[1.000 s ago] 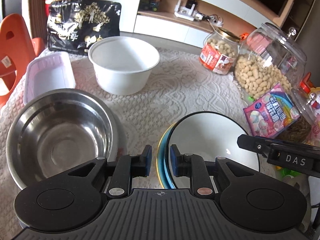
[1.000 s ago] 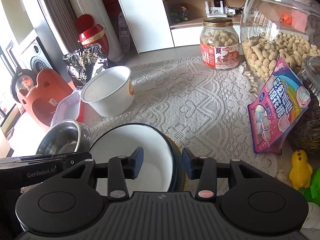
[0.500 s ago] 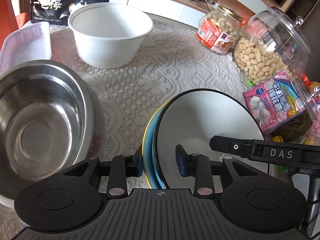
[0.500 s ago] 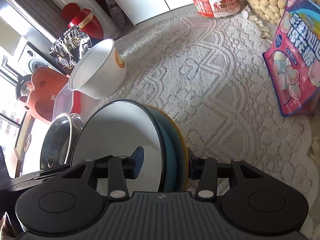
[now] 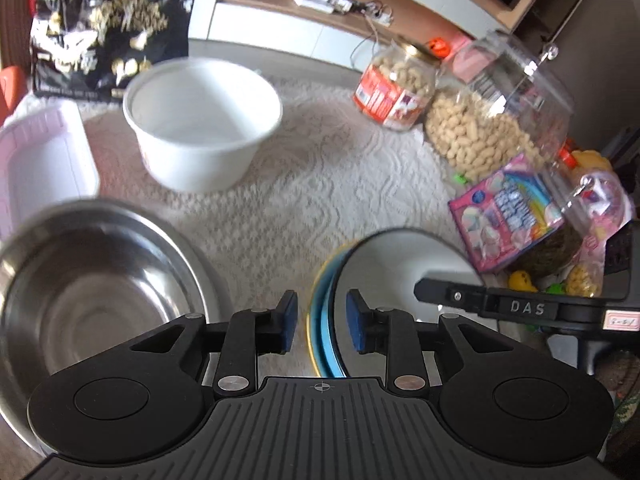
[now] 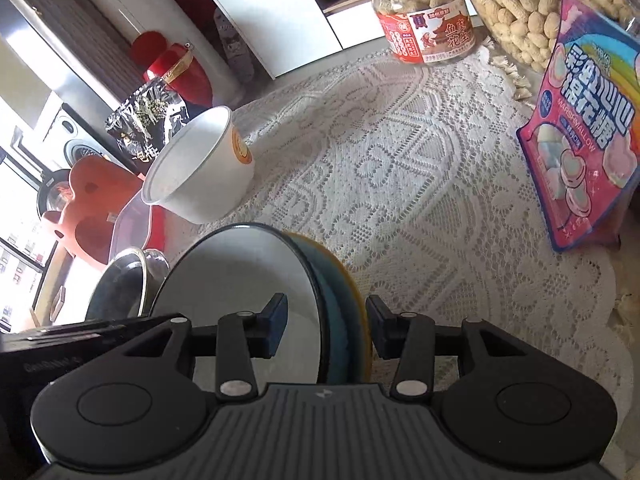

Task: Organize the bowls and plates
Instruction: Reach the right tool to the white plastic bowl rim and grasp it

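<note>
You have a steel bowl (image 5: 92,292) of polished metal at the surface's left edge, mirror-bright inside. The white bowl (image 5: 200,120) looks like smooth matt plastic. The stacked plates (image 6: 256,276) are glossy and glazed. A white lace cloth (image 6: 400,184), openwork and rough, covers the surface. Your fingers (image 5: 288,322) are matt black plastic with blue pads. The peanut jar (image 6: 424,16) is clear and glassy; the marshmallow bag (image 6: 580,152) is shiny film.

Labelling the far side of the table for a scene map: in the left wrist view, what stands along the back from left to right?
Black snack bag → white bowl → labelled peanut jar → big clear peanut jar.
</note>
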The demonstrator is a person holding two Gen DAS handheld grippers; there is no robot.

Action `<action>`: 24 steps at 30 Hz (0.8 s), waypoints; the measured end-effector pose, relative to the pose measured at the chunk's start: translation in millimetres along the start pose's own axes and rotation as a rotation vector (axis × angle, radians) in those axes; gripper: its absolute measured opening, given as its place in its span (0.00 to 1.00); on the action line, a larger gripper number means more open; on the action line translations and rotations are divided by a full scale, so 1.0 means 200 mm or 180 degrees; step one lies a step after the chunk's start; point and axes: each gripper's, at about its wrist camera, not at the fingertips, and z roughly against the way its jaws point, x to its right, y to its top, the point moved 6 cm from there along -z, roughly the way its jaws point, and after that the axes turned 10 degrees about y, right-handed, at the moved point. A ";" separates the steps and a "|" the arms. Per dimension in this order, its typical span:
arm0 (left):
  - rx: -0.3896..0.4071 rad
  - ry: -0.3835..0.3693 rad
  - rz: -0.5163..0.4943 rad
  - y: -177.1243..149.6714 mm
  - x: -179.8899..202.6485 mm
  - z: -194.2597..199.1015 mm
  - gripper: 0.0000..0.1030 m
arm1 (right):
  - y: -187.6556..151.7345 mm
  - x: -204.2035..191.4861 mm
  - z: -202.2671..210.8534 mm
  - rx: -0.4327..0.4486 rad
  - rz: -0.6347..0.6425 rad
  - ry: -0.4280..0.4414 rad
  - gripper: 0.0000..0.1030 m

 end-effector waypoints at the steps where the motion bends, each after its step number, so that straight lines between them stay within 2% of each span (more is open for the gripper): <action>1: 0.0131 -0.0011 0.0005 0.07 -0.03 0.05 0.28 | 0.03 -0.02 0.02 0.0017 0.0069 -0.0087 0.43; 3: 0.0417 0.0041 0.0073 0.24 -0.12 0.14 0.28 | 0.12 -0.10 0.06 0.0060 0.0289 -0.0340 0.43; 5: 0.0695 0.0168 0.0230 0.42 -0.24 0.18 0.28 | 0.23 -0.20 0.08 0.0035 0.0437 -0.0450 0.46; 7: 0.0808 0.0405 0.0347 0.56 -0.38 0.13 0.29 | 0.33 -0.32 0.07 -0.0012 0.0524 -0.0527 0.53; 9: 0.0681 0.0636 0.0483 0.61 -0.52 0.03 0.29 | 0.42 -0.43 0.02 -0.0139 0.0546 -0.0560 0.56; 13: 0.0322 0.0574 0.0848 0.60 -0.75 -0.16 0.29 | 0.56 -0.56 -0.17 -0.0348 0.0296 -0.0647 0.67; 16: 0.0265 0.0385 0.0973 0.60 -0.79 -0.24 0.29 | 0.65 -0.61 -0.35 -0.0312 0.0285 -0.0759 0.69; 18: 0.0204 0.0362 0.0985 0.58 -0.80 -0.28 0.29 | 0.69 -0.62 -0.49 -0.0312 0.0319 -0.0855 0.69; 20: 0.0134 0.0367 0.0995 0.56 -0.79 -0.33 0.29 | 0.69 -0.60 -0.62 -0.0404 0.0236 -0.0889 0.69; 22: 0.0108 0.0273 0.1018 0.55 -0.78 -0.36 0.29 | 0.69 -0.55 -0.74 -0.0499 0.0117 -0.0922 0.69; 24: 0.0131 0.0186 0.1023 0.55 -0.76 -0.36 0.29 | 0.70 -0.51 -0.82 -0.0480 0.0017 -0.0984 0.69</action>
